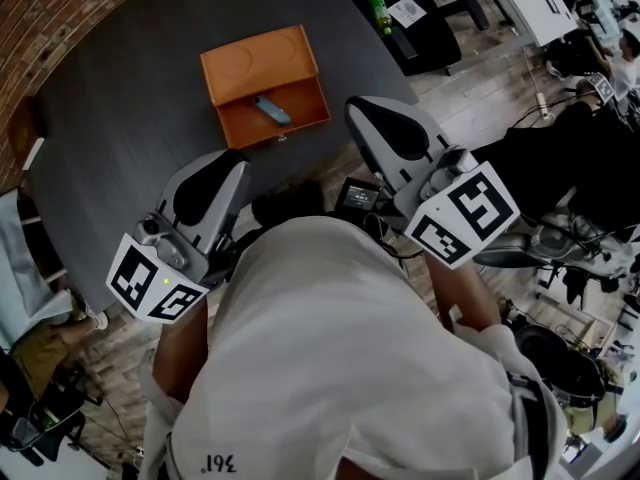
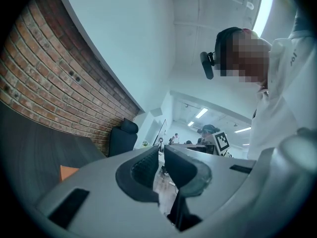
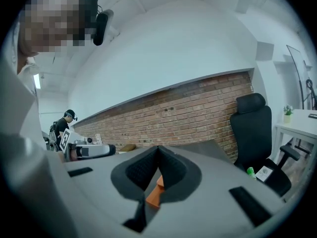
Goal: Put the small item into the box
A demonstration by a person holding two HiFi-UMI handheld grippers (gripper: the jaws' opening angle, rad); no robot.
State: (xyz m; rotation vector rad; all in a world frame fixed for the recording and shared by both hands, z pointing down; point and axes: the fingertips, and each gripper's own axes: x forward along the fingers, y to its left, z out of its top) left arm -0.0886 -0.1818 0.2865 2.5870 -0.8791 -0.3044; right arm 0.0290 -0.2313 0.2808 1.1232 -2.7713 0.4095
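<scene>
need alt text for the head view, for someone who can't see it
An open orange box sits on a dark round table with a small blue item lying inside it. Nearer the camera, a person in a white shirt holds the left gripper and right gripper close to the chest, both short of the box.

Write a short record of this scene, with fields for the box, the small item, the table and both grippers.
box: orange box, open, on the table
small item: blue-grey item, lying inside the box
table: dark, round table
left gripper: left gripper shut, empty, close to the person's body
right gripper: right gripper shut, empty, close to the person's body
</scene>
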